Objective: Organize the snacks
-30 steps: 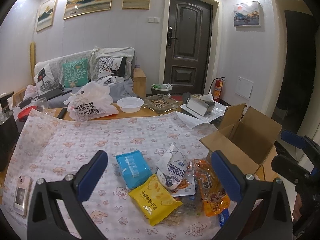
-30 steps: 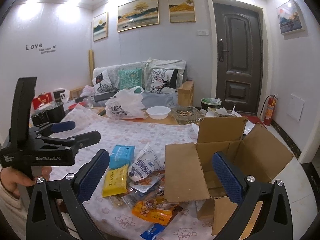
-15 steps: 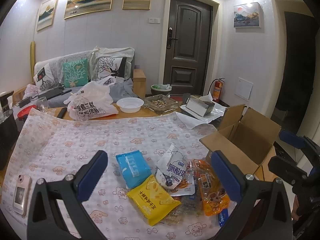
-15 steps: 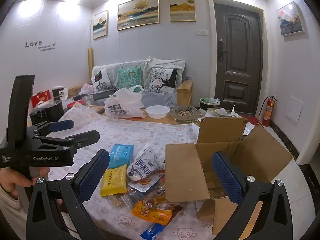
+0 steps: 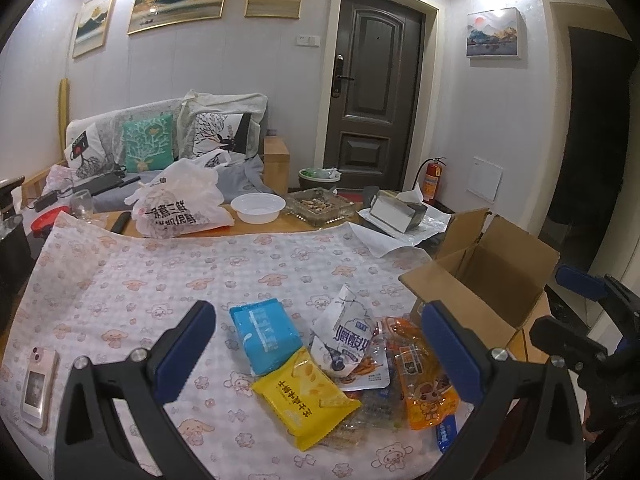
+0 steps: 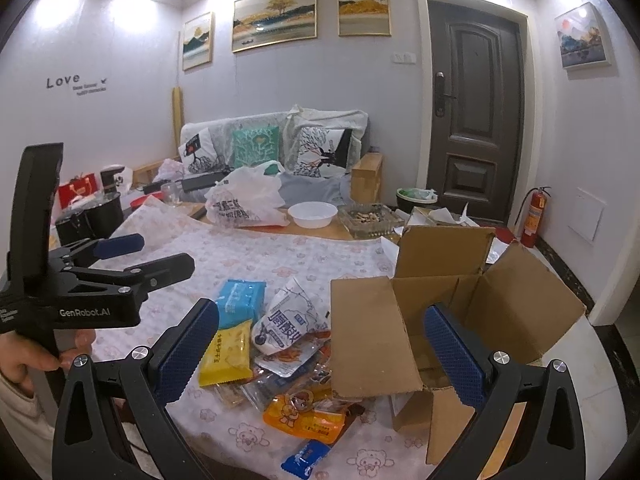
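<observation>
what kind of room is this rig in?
Most likely a home living room: a sofa with cushions along the wall, framed paintings above it, a front door, and a cloth-covered table holding snack packets.

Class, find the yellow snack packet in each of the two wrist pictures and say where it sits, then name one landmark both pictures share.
Left wrist view: the yellow snack packet lies low and central, between the left gripper's fingers, just below the blue packet.
Right wrist view: it lies lower left of centre, beside the right gripper's left finger.
Shared landmark: the open cardboard box, to the right of the snack pile.
</observation>
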The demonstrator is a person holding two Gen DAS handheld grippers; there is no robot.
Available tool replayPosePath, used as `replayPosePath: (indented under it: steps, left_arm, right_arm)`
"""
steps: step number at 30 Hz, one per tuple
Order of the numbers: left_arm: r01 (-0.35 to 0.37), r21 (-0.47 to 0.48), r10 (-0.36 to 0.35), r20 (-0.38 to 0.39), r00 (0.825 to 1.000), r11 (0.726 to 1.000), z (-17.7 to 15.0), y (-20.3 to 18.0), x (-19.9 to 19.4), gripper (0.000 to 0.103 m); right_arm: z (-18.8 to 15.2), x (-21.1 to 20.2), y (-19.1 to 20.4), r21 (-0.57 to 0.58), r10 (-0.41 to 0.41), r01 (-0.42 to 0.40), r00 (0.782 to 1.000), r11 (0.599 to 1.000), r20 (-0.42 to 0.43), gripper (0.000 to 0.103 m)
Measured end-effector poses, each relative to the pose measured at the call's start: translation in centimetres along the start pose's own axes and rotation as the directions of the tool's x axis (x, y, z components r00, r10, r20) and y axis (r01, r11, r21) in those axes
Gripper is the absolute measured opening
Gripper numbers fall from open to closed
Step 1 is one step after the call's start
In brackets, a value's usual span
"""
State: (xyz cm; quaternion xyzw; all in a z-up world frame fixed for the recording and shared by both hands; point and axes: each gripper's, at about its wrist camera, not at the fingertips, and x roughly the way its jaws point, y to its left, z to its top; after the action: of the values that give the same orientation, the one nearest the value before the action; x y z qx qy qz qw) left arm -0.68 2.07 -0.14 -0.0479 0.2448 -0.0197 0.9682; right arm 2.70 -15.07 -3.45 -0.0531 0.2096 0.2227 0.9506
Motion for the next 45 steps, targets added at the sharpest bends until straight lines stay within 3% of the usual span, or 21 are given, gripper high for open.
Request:
replayPosePath:
  steps: [6,10,14,20,25,30,34,39,43,45]
  left_arm:
    - [0.047,-0.006,-0.047,0.004,0.999,0.999,-0.1,2.4,0.5,0.102]
    - [0.067,-0.01,-0.067,0.003,0.998,0.998,-0.3,5.8,1.2,0.102]
    - [0.04,-0.018,-0.041,-0.019,0.999,0.999,-0.7,9.3,2.1,0.102]
    - [0.046,-0.063,-0.053,-0.121,0.991,0.997,-2.7,14.5,4.6,0.102]
    - [0.086,-0.099,-0.103,-0.186,0.977,0.991,-5.0,16.7,7.0,0.102]
    - [0.132,-0.129,-0.158,-0.226,0.961,0.983,-6.3,17.0,8.7,0.102]
    - [0.154,-0.148,-0.189,-0.255,0.948,0.977,-7.0,16.6,9.8,0.102]
    - [0.185,-0.168,-0.228,-0.297,0.927,0.968,-7.8,15.8,10.8,0.102]
    - [0.199,-0.156,-0.24,-0.321,0.916,0.968,-8.2,14.5,11.1,0.102]
    - [0.207,-0.148,-0.246,-0.331,0.911,0.967,-8.3,13.8,11.1,0.1]
  right_arm:
    - [0.6,1.0,1.8,-0.023,-0.029,0.029,0.999,0.999,-0.023,0.102]
    - [1.2,3.1,4.8,-0.09,-0.006,0.0,0.998,0.996,-0.063,0.087]
    - [0.9,6.1,8.7,-0.151,0.051,-0.068,0.992,0.986,-0.114,0.076]
    - [-1.9,12.0,13.3,-0.163,0.141,-0.194,0.947,0.967,-0.287,0.067]
    - [-4.5,15.4,14.2,-0.146,0.13,-0.201,0.911,0.969,-0.391,0.066]
    - [-5.6,17.1,13.9,-0.145,0.102,-0.183,0.892,0.972,-0.441,0.066]
    - [-6.5,18.4,13.8,-0.186,0.038,-0.135,0.892,0.973,-0.451,0.066]
    - [-7.3,19.1,13.4,-0.118,0.11,-0.19,0.868,0.975,-0.485,0.066]
    - [-7.5,18.9,13.7,-0.039,0.244,-0.299,0.84,0.953,-0.485,0.066]
    - [-7.6,18.4,13.8,-0.021,0.269,-0.319,0.832,0.948,-0.486,0.066]
